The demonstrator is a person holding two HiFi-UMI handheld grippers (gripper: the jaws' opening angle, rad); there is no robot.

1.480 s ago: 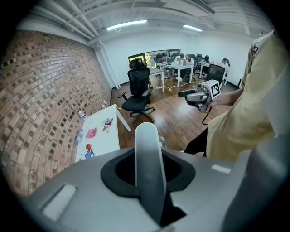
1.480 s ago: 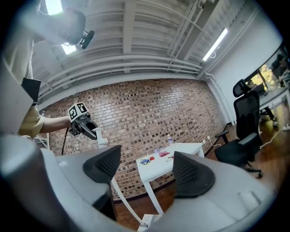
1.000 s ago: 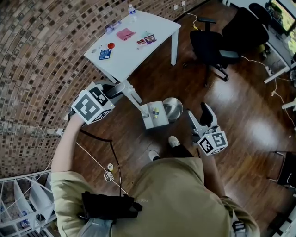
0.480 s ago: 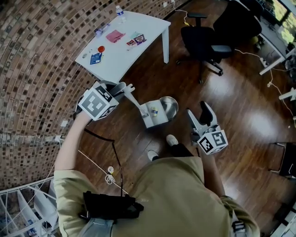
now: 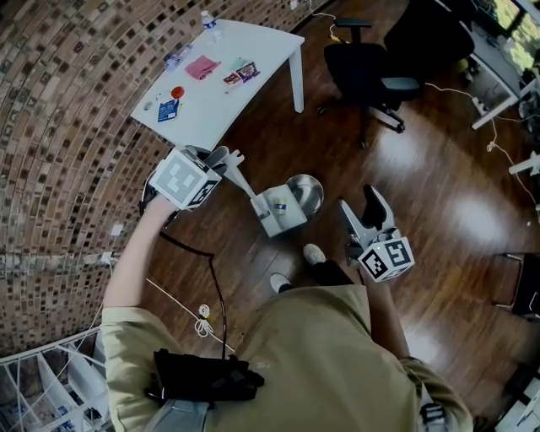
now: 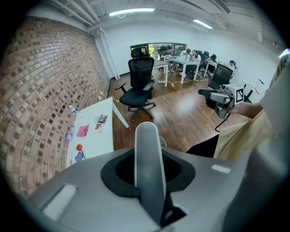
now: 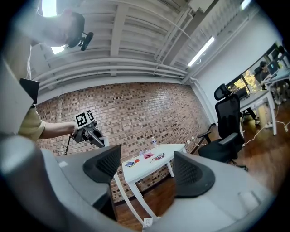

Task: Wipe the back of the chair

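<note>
Chair (image 5: 368, 74) well beyond right tongs (image 5: 361, 207).

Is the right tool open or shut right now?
Open. In the right gripper view the right tool's two dark pads stand well apart with nothing between them.

This is an open-plan office. A black swivel office chair (image 5: 367, 72) on castors stands at 1 o'clock on a dark polished wood floor (image 5: 439, 211), and a white worktop (image 5: 228, 93) sits at 11 o'clock beside a brick wall (image 5: 59, 126). The left gripper view shows white desks (image 6: 181, 61) at the far end, with more such chairs and seated people, under ceiling strip lights (image 6: 131, 12).
</note>
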